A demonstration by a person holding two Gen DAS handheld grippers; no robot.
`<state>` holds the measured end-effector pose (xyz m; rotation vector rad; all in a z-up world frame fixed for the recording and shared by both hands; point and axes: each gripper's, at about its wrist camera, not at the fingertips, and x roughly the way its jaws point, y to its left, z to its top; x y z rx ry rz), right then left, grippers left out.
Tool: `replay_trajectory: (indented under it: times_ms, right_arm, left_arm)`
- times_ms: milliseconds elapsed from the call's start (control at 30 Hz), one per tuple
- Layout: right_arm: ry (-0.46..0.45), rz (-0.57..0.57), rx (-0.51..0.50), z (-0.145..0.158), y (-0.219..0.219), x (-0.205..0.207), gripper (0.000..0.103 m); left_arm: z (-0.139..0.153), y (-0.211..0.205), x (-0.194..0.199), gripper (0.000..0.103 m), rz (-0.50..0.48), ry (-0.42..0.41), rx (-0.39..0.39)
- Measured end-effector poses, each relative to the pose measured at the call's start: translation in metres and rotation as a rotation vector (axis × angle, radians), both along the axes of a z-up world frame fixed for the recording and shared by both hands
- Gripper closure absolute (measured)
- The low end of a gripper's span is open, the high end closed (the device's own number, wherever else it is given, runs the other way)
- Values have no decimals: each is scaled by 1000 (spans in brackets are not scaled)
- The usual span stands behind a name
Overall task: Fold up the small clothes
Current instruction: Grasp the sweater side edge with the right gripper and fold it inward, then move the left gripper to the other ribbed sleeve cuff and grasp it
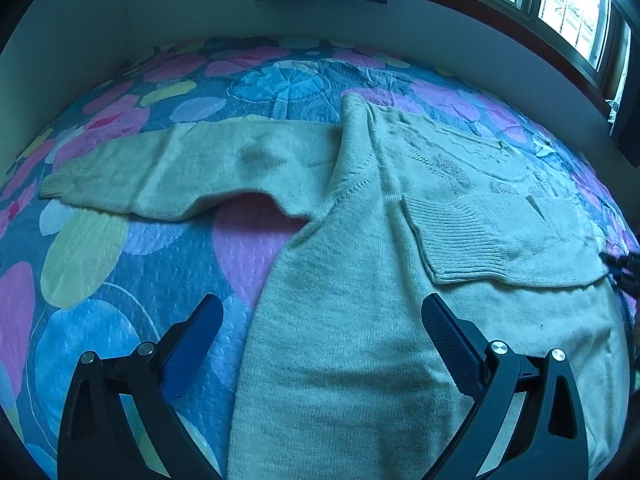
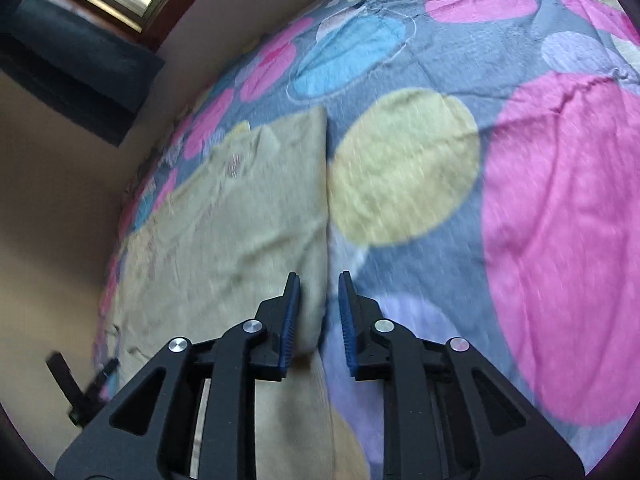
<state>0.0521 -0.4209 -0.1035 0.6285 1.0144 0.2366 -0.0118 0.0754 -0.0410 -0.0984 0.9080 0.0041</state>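
Left wrist view: left gripper (image 1: 322,320) wide open, holding nothing; cream sweater (image 1: 340,320) between and beyond the fingers, one sleeve (image 1: 500,236) folded across, other sleeve (image 1: 168,176) spread on bedspread (image 1: 120,280)

Right wrist view: right gripper (image 2: 319,312) parted narrowly, empty, sweater edge between the fingers; most folding left, by judgement

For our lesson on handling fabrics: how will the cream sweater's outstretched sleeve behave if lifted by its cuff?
The sleeve looks like soft knit, so it will probably droop limply. Its fuzzy surface likely grips the quilt rather than sliding.
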Motion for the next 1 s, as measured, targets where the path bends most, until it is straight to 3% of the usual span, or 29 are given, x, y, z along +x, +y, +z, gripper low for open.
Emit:
replay_trajectory:
  times_ms: [100, 233, 300, 333, 433, 533, 700, 833, 1000]
  right_arm:
    - [-27, -15, 18, -1, -2, -8, 86]
    - [-86, -46, 35, 22, 7, -16, 80]
    - [-147, -48, 65, 39, 18, -25, 62]
    - [-172, -46, 86, 45, 24, -28, 47]
    - [-226, 23, 178, 56, 50, -37, 33]
    - [-213, 117, 252, 47, 81, -37, 30]
    - [-120, 186, 232, 9, 113, -28, 27]
    - [-177, 230, 221, 15, 116, -33, 17]
    - [-188, 250, 177, 15, 123, -32, 13]
  left_arm:
    - [-2, -1, 0, 4, 0, 7, 4]
    - [-1, 4, -2, 4, 7, 5, -13]
    - [0, 7, -3, 4, 14, 2, -18]
    - [1, 9, -3, 4, 18, 1, -20]
    - [3, 12, -5, 4, 20, -6, -33]
    - [5, 15, -7, 4, 23, -11, -32]
    - [7, 31, -10, 4, 50, -16, -32]
    - [10, 58, -11, 4, 101, -33, -41]
    - [9, 108, -8, 4, 186, -45, -127]
